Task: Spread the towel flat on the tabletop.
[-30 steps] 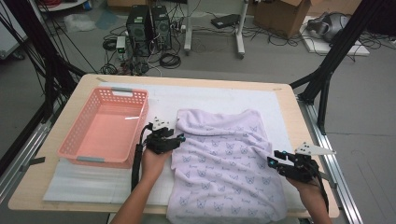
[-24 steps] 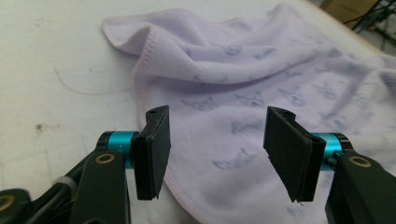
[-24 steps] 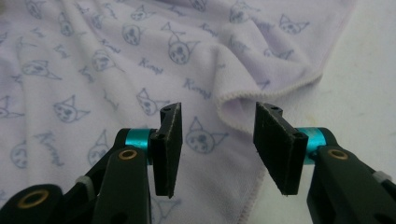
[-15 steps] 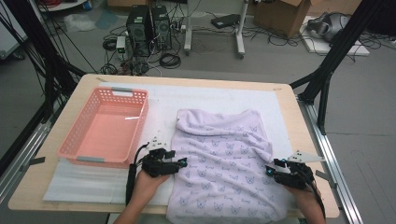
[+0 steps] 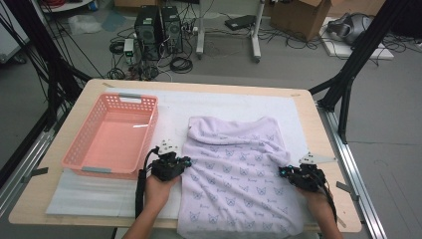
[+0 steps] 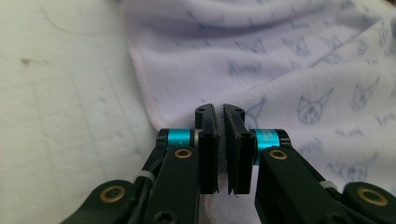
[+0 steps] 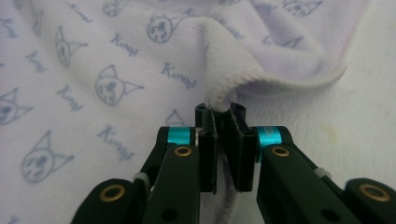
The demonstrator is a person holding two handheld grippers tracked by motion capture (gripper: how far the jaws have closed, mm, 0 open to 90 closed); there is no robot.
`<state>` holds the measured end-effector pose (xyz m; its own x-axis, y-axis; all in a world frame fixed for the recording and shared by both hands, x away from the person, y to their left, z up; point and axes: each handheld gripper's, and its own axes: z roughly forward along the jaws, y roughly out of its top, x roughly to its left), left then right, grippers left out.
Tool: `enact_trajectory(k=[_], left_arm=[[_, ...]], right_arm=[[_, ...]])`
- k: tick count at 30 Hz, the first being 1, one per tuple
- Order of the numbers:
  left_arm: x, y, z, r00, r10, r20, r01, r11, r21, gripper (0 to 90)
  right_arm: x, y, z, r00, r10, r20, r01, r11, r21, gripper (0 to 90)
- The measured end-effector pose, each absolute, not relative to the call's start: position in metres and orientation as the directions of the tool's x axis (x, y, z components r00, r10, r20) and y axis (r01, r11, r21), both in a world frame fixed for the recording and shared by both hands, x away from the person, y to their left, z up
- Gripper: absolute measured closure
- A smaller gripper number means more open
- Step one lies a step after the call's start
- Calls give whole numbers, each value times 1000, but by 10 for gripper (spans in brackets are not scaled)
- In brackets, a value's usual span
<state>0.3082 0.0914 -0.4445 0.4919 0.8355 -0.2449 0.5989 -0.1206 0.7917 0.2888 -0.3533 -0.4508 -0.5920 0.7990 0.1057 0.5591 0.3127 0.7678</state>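
Note:
A lavender towel [image 5: 239, 174] printed with cat faces lies on the white mat, its near end hanging over the table's front edge. My left gripper [image 5: 185, 162] is shut on the towel's left hem [image 6: 154, 93]; cloth shows between its pads. My right gripper [image 5: 282, 172] is shut on the towel's right hem, and the fold of the towel [image 7: 219, 88] rises pinched between its pads. Both hands hold the grippers low, close to the table.
An empty pink basket [image 5: 79, 149] stands at the left on the white mat [image 5: 224, 102]. Black frame legs [image 5: 348, 69] rise at both table sides. Beyond the table, computer cases [image 5: 159, 25] and cables lie on the floor.
Both grippers have drawn back toward the near edge, pulling the towel with them. The towel now lies longer and flatter toward the front.

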Motion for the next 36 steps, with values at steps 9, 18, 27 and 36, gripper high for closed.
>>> enact_trajectory(k=[9, 18, 27, 36], left_arm=[[332, 89, -451, 447, 869, -212, 572, -95, 815, 839], [312, 100, -444, 502, 828, -248, 547, -83, 833, 447], [264, 117, -451, 548, 796, -256, 551, -114, 827, 451], [235, 113, -454, 578, 761, -295, 607, -158, 779, 491]], right_arm=[[319, -349, -449, -429, 903, 37, 557, 232, 797, 850], [297, -362, -437, -381, 918, 105, 556, 138, 819, 569], [253, -368, -435, -450, 887, 99, 560, 195, 805, 536], [212, -361, -450, -487, 868, 97, 604, 255, 755, 564]])
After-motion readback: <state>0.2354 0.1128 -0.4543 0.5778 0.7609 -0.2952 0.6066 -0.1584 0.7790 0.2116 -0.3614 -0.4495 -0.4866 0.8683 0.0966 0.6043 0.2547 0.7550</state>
